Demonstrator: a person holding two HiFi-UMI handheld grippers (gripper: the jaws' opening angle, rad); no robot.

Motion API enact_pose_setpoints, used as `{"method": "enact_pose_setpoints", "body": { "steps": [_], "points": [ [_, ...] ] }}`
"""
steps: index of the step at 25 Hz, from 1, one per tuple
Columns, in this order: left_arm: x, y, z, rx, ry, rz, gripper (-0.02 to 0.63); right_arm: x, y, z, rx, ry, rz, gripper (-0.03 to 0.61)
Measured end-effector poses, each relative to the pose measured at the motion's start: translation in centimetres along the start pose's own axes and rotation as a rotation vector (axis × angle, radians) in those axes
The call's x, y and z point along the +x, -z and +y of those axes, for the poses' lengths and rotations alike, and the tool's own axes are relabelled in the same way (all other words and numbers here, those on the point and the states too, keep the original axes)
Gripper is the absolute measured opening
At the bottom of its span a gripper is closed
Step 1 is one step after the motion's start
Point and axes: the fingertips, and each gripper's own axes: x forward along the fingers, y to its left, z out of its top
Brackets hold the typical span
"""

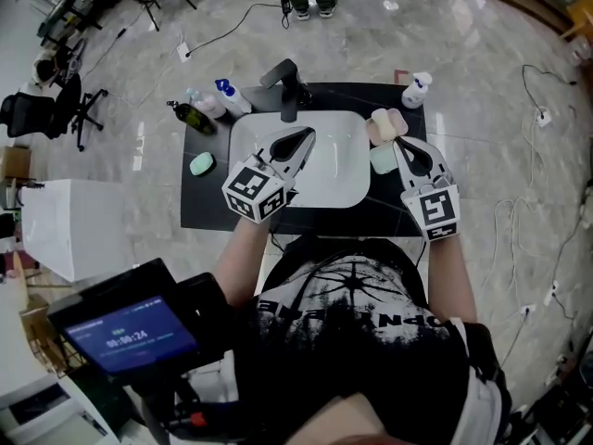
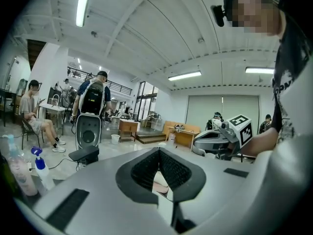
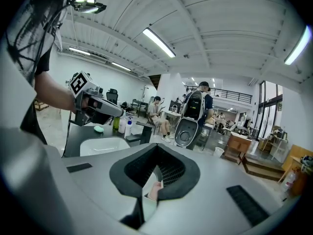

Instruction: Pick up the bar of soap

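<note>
Both grippers are closed tight, with nothing pinched in either. The left gripper [image 1: 310, 135] hangs over the white basin [image 1: 343, 188], nose toward the black faucet [image 1: 287, 86]. The right gripper [image 1: 399, 141] is at the basin's right edge, above the black counter [image 1: 204, 202]. The pinkish bar of soap [image 1: 384, 124] lies on the counter right at its tip. It looks like contact, but from this angle I can't tell touching from just short. A pale green bar [image 1: 381, 160] sits just beside that gripper's jaws, on the basin side. A third, green bar [image 1: 202, 163] is on the counter left of the basin, well apart from both grippers; it also shows in the right gripper view [image 3: 99, 129], under the left gripper [image 3: 98, 109]. A cluster of bottles [image 1: 211, 106] stands at the back left corner and a white bottle [image 1: 417, 89] at the back right.
</note>
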Motion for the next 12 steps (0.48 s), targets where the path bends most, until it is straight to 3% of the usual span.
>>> {"method": "enact_pose_setpoints", "body": {
  "steps": [12],
  "points": [
    [1.03,-0.32,-1.01,0.003,0.031,0.005,0.011,-0.86,0.15,-0.59,-0.012,0.015,0.009,0.014]
  ]
}}
